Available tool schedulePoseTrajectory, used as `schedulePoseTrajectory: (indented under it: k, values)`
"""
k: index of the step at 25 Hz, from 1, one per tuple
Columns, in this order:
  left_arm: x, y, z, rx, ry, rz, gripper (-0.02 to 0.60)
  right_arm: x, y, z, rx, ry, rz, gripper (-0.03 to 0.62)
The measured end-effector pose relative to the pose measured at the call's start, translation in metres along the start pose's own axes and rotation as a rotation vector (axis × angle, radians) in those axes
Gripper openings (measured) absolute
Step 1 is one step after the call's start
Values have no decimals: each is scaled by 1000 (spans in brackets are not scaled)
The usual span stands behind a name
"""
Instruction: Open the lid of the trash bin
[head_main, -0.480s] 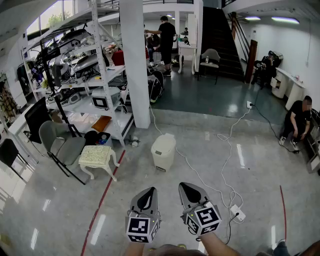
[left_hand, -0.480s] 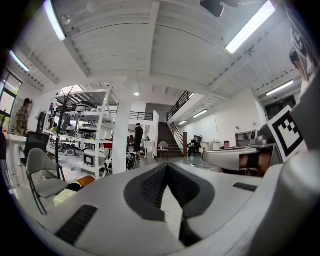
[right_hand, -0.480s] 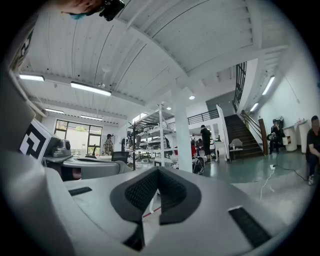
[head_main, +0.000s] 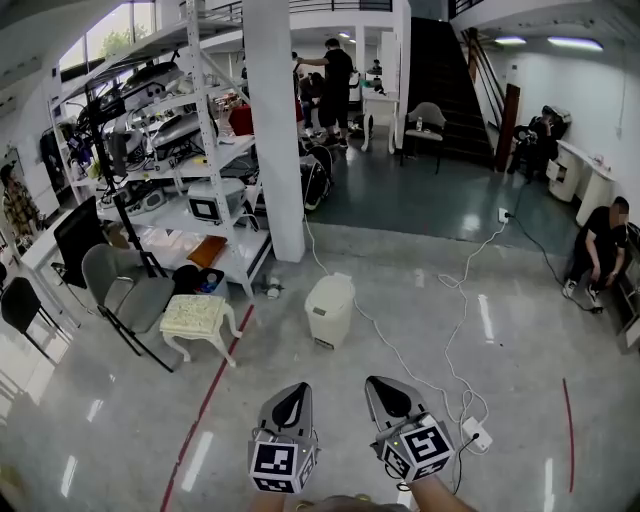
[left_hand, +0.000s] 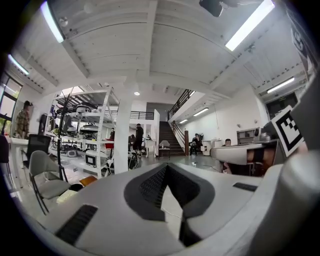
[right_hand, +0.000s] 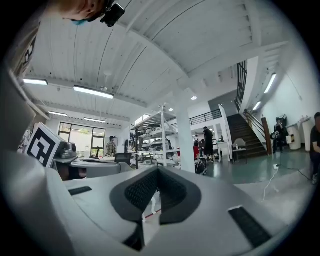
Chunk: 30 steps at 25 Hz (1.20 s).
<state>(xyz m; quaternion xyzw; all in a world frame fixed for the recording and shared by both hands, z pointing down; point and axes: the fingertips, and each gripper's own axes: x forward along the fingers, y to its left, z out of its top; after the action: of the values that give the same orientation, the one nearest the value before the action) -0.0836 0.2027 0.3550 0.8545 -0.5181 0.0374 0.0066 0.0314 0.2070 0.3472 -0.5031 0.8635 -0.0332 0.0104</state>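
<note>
At the far left of the head view a grey-cushioned chair with black legs (head_main: 125, 292) stands on the glossy pale floor (head_main: 120, 440), with a small cream stool with a patterned top (head_main: 196, 314) just beside it. Behind them rises a white metal shelving rack crowded with equipment (head_main: 205, 140), and next to it a square white pillar (head_main: 274, 130). A thin red line (head_main: 207, 400) runs along the floor from near the stool toward the bottom edge.

The white plastic trash bin (head_main: 329, 309) stands on the floor in front of the pillar's foot and a little to its right. Its rounded lid (head_main: 332, 291) is down, and it is well apart from both tools.

The left hand-held gripper (head_main: 296, 393) is held low in the middle of the view, pointing toward the bin. Its own view shows the left hand-held gripper (left_hand: 167, 172) with its dark ribbed pads meeting at the tips, only a thin slit behind them and nothing in between. The right hand-held gripper (head_main: 384, 392) is just beside it, and in its own view the right hand-held gripper (right_hand: 157, 175) is likewise pressed together at the tips, holding nothing and touching nothing.

A white cable (head_main: 415, 370) snakes across the floor to a white power strip (head_main: 474, 433) near the right tool. At the far right a person in dark clothes (head_main: 604, 245) sits by the wall.
</note>
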Motion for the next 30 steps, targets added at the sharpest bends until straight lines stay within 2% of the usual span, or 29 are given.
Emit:
schedulePoseTrajectory:
  k: [8,14,18,30]
  values:
    - [11,-10,-3,-9,1,42,-8,-18,-35,1,28,-8,-13,31]
    - [17,-22,-2,-9,-4,36,-8,-26,-35,-2,21,0,47,31]
    - [22,-25,0,-25,-7,42,-8,-27,-36,-6,30,20,58,31]
    - [72,-13,-7,-30,0,5,-8,7,-67,-12,27,26,37,31]
